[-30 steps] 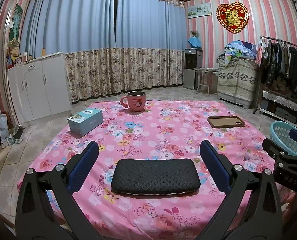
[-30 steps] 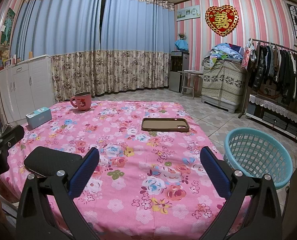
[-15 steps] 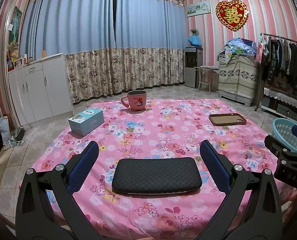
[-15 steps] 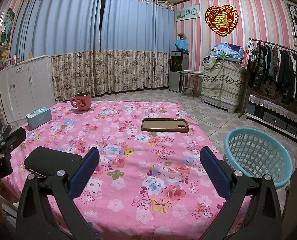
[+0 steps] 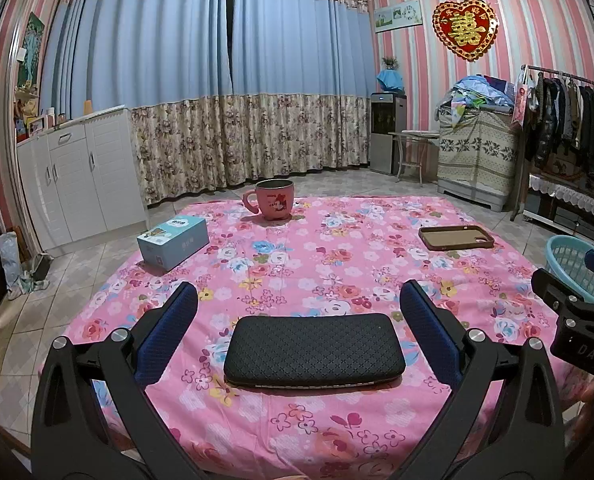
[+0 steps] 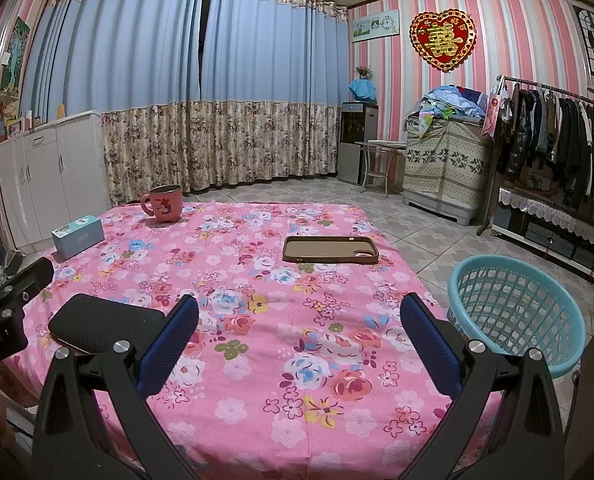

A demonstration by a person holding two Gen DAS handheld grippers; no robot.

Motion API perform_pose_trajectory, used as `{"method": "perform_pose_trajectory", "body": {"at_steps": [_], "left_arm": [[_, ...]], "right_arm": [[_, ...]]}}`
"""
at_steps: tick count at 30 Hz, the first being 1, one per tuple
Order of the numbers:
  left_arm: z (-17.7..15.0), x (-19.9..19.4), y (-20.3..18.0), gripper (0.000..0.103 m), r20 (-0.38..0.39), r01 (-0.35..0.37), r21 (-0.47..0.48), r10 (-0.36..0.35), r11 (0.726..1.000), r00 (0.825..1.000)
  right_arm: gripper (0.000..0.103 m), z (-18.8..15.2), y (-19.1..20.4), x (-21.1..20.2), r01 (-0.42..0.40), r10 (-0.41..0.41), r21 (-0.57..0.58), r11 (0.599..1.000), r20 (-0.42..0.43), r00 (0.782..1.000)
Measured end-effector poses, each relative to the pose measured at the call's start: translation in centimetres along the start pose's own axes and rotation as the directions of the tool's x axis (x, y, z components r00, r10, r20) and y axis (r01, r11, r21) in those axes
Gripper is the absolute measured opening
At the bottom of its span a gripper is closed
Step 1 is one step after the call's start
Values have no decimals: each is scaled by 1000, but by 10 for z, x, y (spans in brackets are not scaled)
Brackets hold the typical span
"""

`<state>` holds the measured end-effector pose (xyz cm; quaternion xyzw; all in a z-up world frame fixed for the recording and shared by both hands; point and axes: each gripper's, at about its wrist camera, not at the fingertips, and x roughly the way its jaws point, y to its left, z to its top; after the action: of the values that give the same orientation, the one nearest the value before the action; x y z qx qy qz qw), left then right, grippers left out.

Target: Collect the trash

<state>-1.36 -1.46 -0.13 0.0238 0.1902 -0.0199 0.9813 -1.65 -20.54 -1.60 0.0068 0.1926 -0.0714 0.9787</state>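
Observation:
A table under a pink flowered cloth (image 5: 337,264) (image 6: 257,280) carries a black quilted case (image 5: 315,350) (image 6: 105,326), a brown phone case (image 5: 455,237) (image 6: 331,249), a pale blue box (image 5: 173,242) (image 6: 78,237) and a pink mug (image 5: 274,199) (image 6: 164,202). My left gripper (image 5: 299,334) is open, its blue pads standing either side of the black case without touching it. My right gripper (image 6: 299,334) is open over bare cloth near the front edge. A turquoise basket (image 6: 517,312) (image 5: 577,268) stands on the floor to the table's right.
White cabinets (image 5: 77,184) line the left wall. A clothes rack (image 6: 557,152) and a covered chest (image 6: 445,160) stand at the right, a water dispenser (image 6: 355,142) at the back. Tiled floor (image 6: 437,232) surrounds the table.
The left gripper's view has shifted slightly, the table items sitting a touch lower and the basket further right. The right gripper has stayed still. Both stay open.

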Motion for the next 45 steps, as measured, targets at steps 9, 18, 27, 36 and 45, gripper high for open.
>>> {"method": "perform_pose_trajectory", "body": {"at_steps": [9,18,27,36,45], "left_arm": [[-1,1,1,98,-4,0,-2,0,1000,1000],[-1,2,-1,98,-2,7,0,-7,1000,1000],[1,-2,-9,98,2,44,17,-44,999,999],[2,-2,-3,98,-10,11,-8,-11,1000,1000],[0,-7,-13,98,19,17,55,-18,998,1000]], "right_arm": [[99,1,0,0,-2,2,1,1000,-1,1000],[99,0,0,0,-2,2,2,1000,0,1000],[99,0,1,1,-3,3,0,1000,-1,1000],[99,0,1,1,-3,3,-1,1000,0,1000],[99,0,1,1,-3,3,0,1000,0,1000]]}}
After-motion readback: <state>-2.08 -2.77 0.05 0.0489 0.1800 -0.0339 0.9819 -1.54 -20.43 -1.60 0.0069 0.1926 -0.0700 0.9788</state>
